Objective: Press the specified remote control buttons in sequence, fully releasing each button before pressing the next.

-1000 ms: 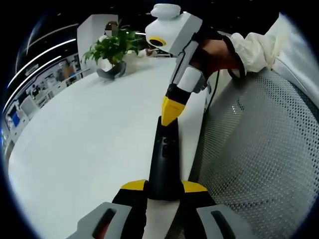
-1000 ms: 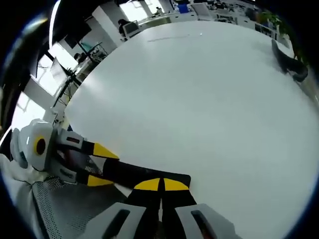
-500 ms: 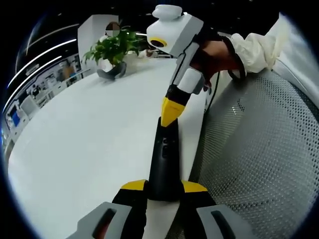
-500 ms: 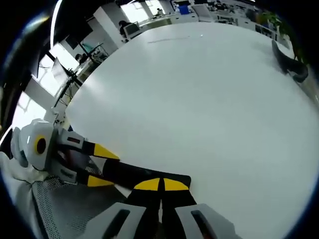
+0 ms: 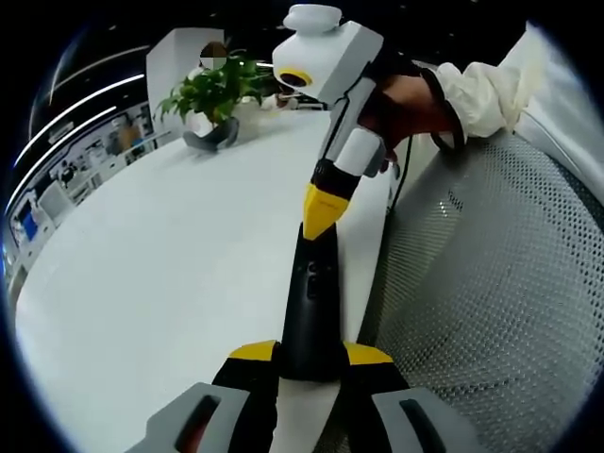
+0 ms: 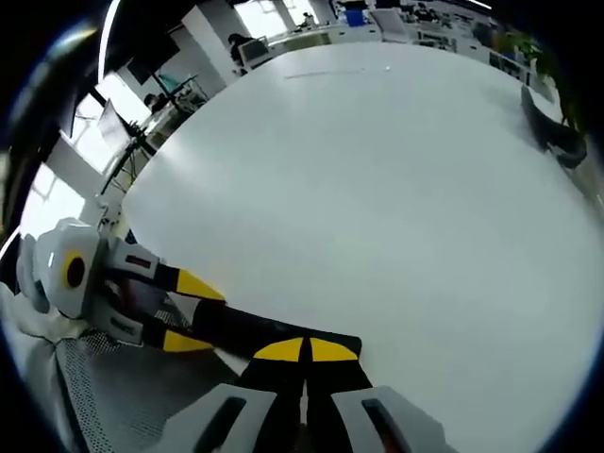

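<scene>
The white table (image 5: 160, 264) takes up most of both views, and in the right gripper view its wide bare top (image 6: 377, 208) runs far off to desks and windows at the back. The left gripper view alone shows what lies past the table's near edge: a grey mesh seat (image 5: 491, 283) just beside the edge, with a hand (image 5: 406, 99) in a pale sleeve above it. A potted plant (image 5: 215, 94) stands at the far side of the table in that view; in the right gripper view its dark pot (image 6: 552, 142) sits near the rim.

The black remote (image 5: 311, 311) lies along the table's near edge, close to the mesh seat. The left gripper (image 5: 310, 357) has its jaws clamped on the remote's near end, one yellow tip on each side. In the right gripper view the same grip is seen from the other end of the remote (image 6: 274, 332).

The right gripper (image 6: 304, 351) has its two yellow tips pressed together with nothing between them. In the left gripper view that closed tip (image 5: 319, 209) points down at the remote's far end; whether it touches cannot be told.
</scene>
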